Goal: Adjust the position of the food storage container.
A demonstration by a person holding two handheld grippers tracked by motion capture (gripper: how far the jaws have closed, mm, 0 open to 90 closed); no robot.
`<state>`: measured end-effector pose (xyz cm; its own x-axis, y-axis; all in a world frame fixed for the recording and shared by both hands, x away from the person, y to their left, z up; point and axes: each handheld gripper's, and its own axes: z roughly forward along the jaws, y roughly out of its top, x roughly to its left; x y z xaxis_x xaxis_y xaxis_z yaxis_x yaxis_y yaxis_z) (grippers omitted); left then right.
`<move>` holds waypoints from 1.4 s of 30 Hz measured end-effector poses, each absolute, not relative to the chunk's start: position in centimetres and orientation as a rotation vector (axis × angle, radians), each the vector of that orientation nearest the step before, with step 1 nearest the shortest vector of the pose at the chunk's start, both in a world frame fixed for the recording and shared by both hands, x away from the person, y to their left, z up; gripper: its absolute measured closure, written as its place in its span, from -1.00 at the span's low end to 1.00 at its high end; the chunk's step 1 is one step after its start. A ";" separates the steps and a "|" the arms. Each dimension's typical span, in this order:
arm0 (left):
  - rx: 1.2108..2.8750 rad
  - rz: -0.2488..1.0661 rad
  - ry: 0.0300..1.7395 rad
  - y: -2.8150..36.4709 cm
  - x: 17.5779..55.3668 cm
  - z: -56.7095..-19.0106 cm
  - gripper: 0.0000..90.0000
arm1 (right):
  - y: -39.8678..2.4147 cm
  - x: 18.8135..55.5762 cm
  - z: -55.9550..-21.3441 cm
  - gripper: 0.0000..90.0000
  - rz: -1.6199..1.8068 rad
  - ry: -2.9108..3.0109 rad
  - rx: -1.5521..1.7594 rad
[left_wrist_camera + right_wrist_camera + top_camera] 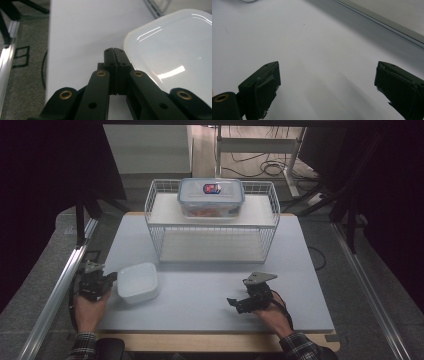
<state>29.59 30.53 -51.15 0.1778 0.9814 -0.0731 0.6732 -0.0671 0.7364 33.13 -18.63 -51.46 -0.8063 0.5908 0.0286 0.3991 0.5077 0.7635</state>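
A white square container [138, 282] lies upside down on the grey table mat [200, 285] at the front left. My left gripper [111, 278] sits at its left edge with the jaws pressed together and nothing between them; in the left gripper view the shut gripper [115, 51] touches or nearly touches the white container [170, 55]. My right gripper [234, 303] rests low over the mat at the front right, its jaws spread wide over bare mat, as the right gripper view [327, 82] shows.
A white wire rack [212, 222] stands at the back middle of the mat. On its top shelf sits a clear lidded food box [211, 196] with a blue-rimmed lid. Metal rails [55, 290] run along both sides of the table.
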 end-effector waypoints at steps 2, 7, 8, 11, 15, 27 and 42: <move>1.827 0.602 1.544 29.7 29.8 -51.1 1.00 | -18.6 33.1 -51.5 -0.85 1.180 2.517 0.842; 1.863 0.573 1.492 27.2 30.2 -50.9 1.00 | -18.6 33.2 -51.5 -0.85 1.177 2.519 0.841; 1.871 0.565 1.484 26.8 30.2 -50.9 1.00 | -18.6 33.1 -51.5 -0.85 1.176 2.520 0.841; 1.899 0.532 1.455 25.7 30.4 -50.9 1.00 | -18.6 33.1 -51.5 -0.85 1.170 2.522 0.839; 1.936 0.500 1.412 24.2 30.6 -50.9 1.00 | -18.5 33.2 -51.7 -0.84 1.142 2.527 0.838; 2.021 0.413 1.385 23.1 29.9 -51.6 1.00 | -18.6 33.1 -51.5 -0.84 1.134 2.521 0.835; 2.105 0.332 1.261 18.8 30.4 -51.7 1.00 | -19.1 32.8 -50.8 -0.84 1.120 2.509 0.839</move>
<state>30.35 18.82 -51.70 0.5044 0.8563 -0.1110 0.6910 -0.3233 0.6465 32.78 -19.05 -50.78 -0.7967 0.6043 -0.0083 0.3972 0.5340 0.7464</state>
